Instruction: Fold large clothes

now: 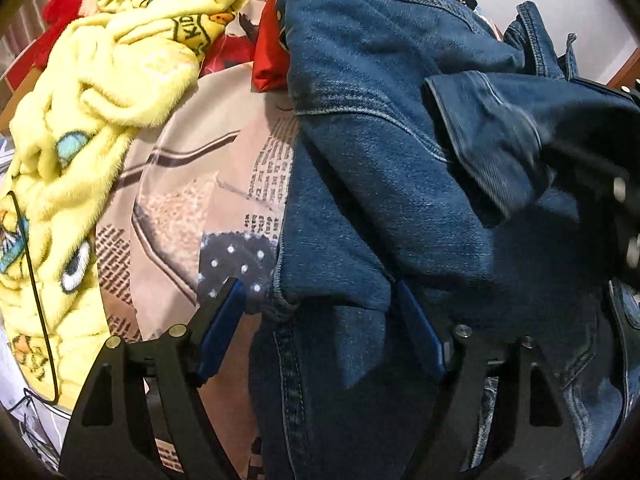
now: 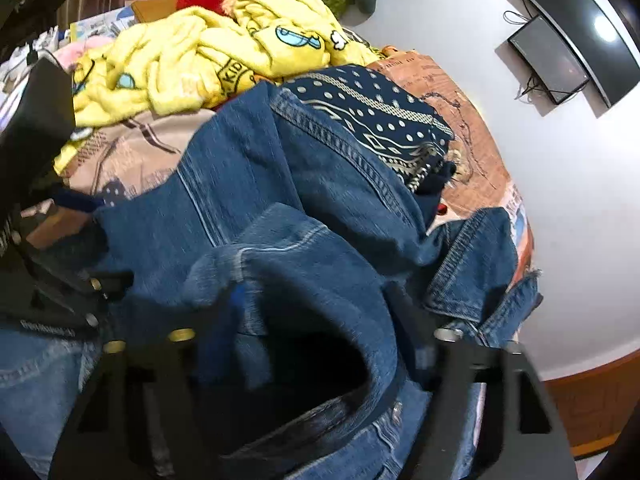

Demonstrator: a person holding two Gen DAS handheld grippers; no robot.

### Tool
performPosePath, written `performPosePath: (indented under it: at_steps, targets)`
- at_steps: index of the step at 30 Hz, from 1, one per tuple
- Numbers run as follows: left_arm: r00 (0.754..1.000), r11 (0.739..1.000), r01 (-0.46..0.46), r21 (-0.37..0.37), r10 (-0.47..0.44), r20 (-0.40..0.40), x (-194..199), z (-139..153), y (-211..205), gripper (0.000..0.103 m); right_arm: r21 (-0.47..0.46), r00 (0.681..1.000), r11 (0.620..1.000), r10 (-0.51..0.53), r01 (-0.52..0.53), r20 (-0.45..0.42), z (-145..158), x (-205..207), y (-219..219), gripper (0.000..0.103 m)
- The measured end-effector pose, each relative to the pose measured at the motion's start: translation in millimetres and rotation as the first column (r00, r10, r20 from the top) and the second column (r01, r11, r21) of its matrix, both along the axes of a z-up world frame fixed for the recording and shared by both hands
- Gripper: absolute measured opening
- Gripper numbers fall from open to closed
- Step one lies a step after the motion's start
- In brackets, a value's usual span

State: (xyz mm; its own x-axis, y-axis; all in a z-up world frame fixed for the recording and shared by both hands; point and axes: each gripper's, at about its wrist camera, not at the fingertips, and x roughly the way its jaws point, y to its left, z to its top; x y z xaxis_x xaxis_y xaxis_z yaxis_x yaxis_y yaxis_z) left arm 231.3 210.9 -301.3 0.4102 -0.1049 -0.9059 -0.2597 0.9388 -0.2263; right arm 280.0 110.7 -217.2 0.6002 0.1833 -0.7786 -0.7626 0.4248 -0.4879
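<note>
Left wrist view: we're working a denim jacket [image 1: 380, 140] lying on the bed cover [image 1: 200, 184], beside the yellow fleece [image 1: 100, 100].

We're judging it heavy, stiff, non-slip w/ thick seams, so hems are best to grab. Left gripper [image 1: 320, 308] is gaping wide, denim btwn fingers, unclamped. Right gripper [image 2: 316, 320] is blurred, looks spread around a fold; grip can't tell.

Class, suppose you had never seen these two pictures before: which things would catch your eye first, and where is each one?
The dark blue denim jacket fills the middle of both views, rumpled, with both grippers' fingers spread wide around its folds. Behind it, to the left, lies a bright yellow fleece blanket with cartoon prints, the loudest colour here. A navy cloth with white dots and diamonds lies beyond the jacket in the right wrist view.
</note>
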Motion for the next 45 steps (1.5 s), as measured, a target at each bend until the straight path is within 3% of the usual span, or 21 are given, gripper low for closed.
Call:
performPosePath:
  at_steps: [1, 2, 5, 10, 15, 18, 21, 25, 30, 32, 35, 37, 40, 43, 45]
  targets:
    - [1.0, 1.0, -0.001, 0.0, 0.001, 0.0, 0, -1, 1, 0.077, 0.006, 1.0, 1.0, -0.006, 0.006, 0.009, 1, -1, 0, 0.037]
    - [1.0, 1.0, -0.002, 0.003, 0.002, -0.002, 0, -2, 0, 0.078, 0.012, 1.0, 1.0, -0.015, 0.014, 0.021, 3, -1, -1, 0.028]
    - [1.0, 1.0, -0.001, 0.007, 0.001, -0.005, -1, -3, 1, 0.078, 0.089, 0.999, 0.995, -0.052, 0.052, -0.008, 19, 4, -17, 0.015]
    - [1.0, 1.0, 0.006, 0.029, -0.005, -0.011, -1, -3, -3, 0.078, 0.222, 0.99, 0.965, -0.139, 0.141, -0.027, 55, 10, -58, 0.011]
    - [1.0, 0.998, -0.003, 0.057, 0.002, 0.009, 0, 14, -5, 0.078, 0.338, 0.965, 0.903, -0.249, 0.263, -0.086, 74, 14, -111, 0.009]
    - [1.0, 0.996, -0.016, 0.093, 0.017, -0.004, 1, 14, -4, 0.078, 0.411, 0.933, 0.837, -0.318, 0.36, -0.17, 75, 18, -142, 0.009]
    - [0.999, 0.996, -0.01, 0.088, 0.015, -0.05, 4, 0, -6, 0.08, 0.484, 0.876, 0.734, -0.348, 0.476, -0.335, 64, 26, -182, 0.009]
    - [0.998, 0.986, 0.004, 0.169, 0.005, -0.055, 4, -9, -14, 0.087, 0.494, 0.807, 0.647, -0.376, 0.581, -0.456, 42, 28, -214, 0.009]
    - [0.998, 0.984, 0.005, 0.178, 0.006, -0.061, 5, -11, -16, 0.089, 0.501, 0.706, 0.515, -0.362, 0.696, -0.608, 22, 25, -255, 0.009]
    - [0.998, 0.983, 0.005, 0.186, 0.006, -0.063, 5, -11, -16, 0.089, 0.5, 0.685, 0.486, -0.356, 0.717, -0.636, 19, 22, -267, 0.01]
    - [0.998, 0.978, 0.016, 0.208, -0.003, -0.064, 7, -12, -20, 0.089, 0.493, 0.677, 0.483, -0.357, 0.724, -0.643, 15, 16, -273, 0.01]
    - [0.998, 0.974, 0.025, 0.226, -0.011, -0.065, 8, -11, -21, 0.089, 0.503, 0.663, 0.448, -0.349, 0.739, -0.663, 14, 14, -281, 0.01]
    - [0.998, 0.973, 0.027, 0.231, -0.011, -0.068, 9, -11, -23, 0.089, 0.526, 0.63, 0.359, -0.31, 0.771, -0.712, 14, 14, -300, 0.011]
    - [0.997, 0.973, 0.027, 0.231, -0.011, -0.072, 9, -11, -25, 0.09, 0.528, 0.62, 0.326, -0.451, 0.784, -0.642, 21, 8, -316, 0.012]
    - [0.997, 0.972, 0.029, 0.233, -0.012, -0.074, 10, -10, -23, 0.09, 0.546, 0.6, 0.278, -0.537, 0.79, -0.593, 30, 5, -344, 0.019]
